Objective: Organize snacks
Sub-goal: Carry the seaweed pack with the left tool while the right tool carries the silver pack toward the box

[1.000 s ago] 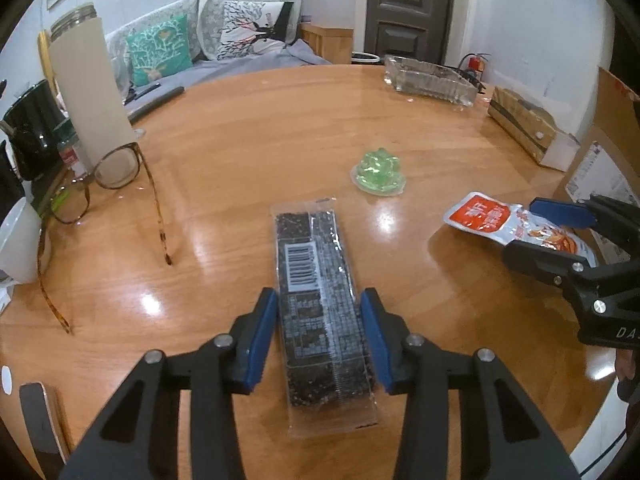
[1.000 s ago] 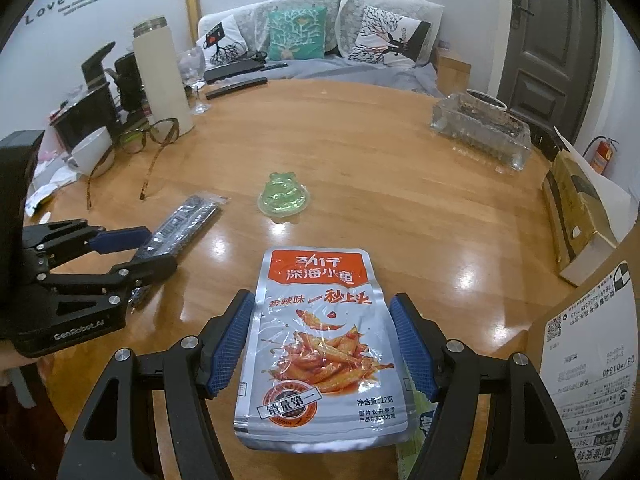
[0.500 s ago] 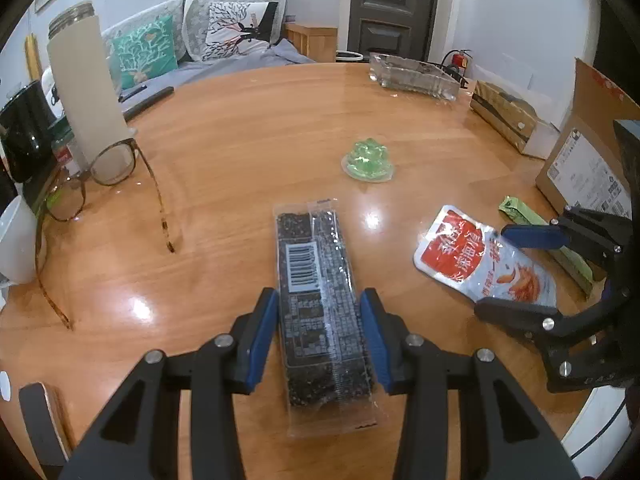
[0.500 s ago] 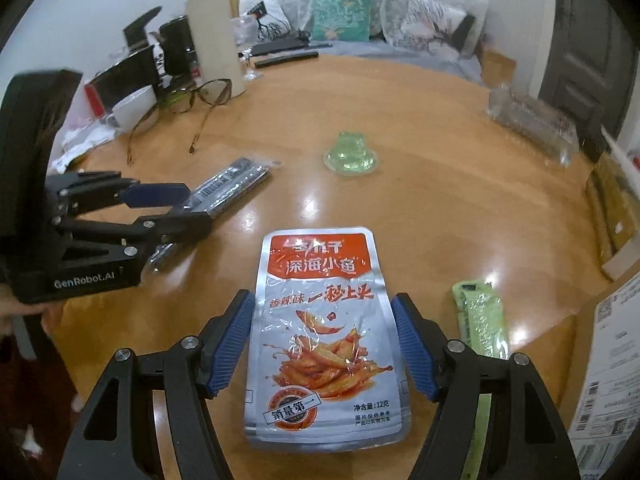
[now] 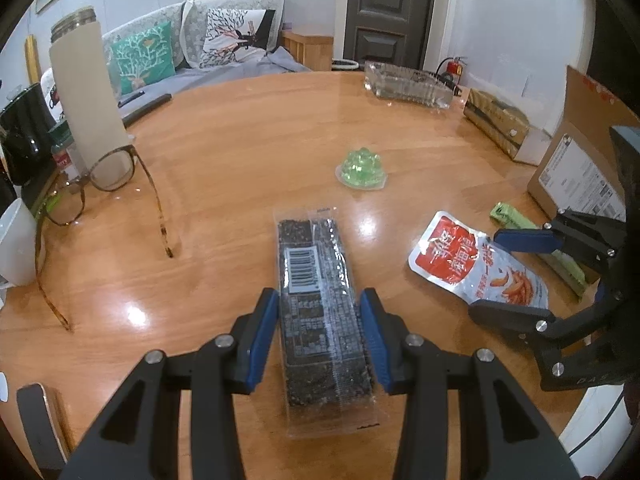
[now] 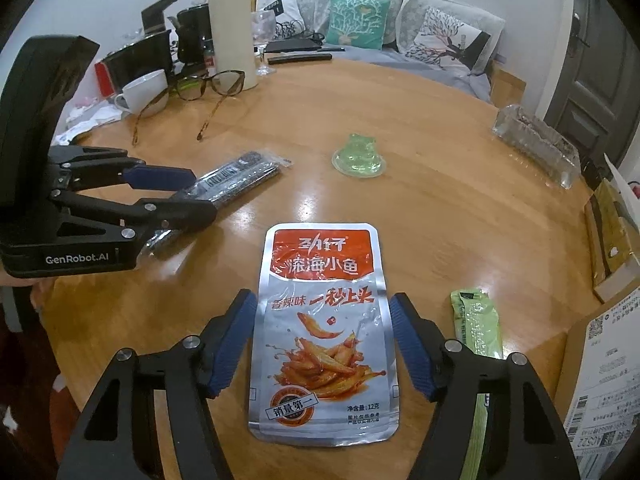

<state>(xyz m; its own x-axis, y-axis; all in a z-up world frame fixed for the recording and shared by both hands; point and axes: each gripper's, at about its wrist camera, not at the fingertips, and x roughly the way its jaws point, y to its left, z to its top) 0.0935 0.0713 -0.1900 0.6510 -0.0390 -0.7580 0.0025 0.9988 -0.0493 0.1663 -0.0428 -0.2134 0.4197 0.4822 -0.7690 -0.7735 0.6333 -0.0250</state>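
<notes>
A dark snack bar in clear wrap sits between the blue pads of my left gripper, which is shut on its near half. The bar's far end points away over the round wooden table. From the right wrist view the left gripper and the bar are at the left. A silver and red fish snack pouch lies between the pads of my right gripper, whose jaws are closing on its sides. In the left wrist view the right gripper holds the pouch low over the table.
A green jelly cup stands mid-table. A green stick packet lies right of the pouch, beside a cardboard box. Glasses, a tall bottle and a white cup crowd the left; a clear tray sits far.
The right gripper has carried the pouch leftwards, nearer the dark bar, and rolled a little; the green stick packet has come into view. The left gripper and bar have stayed put.
</notes>
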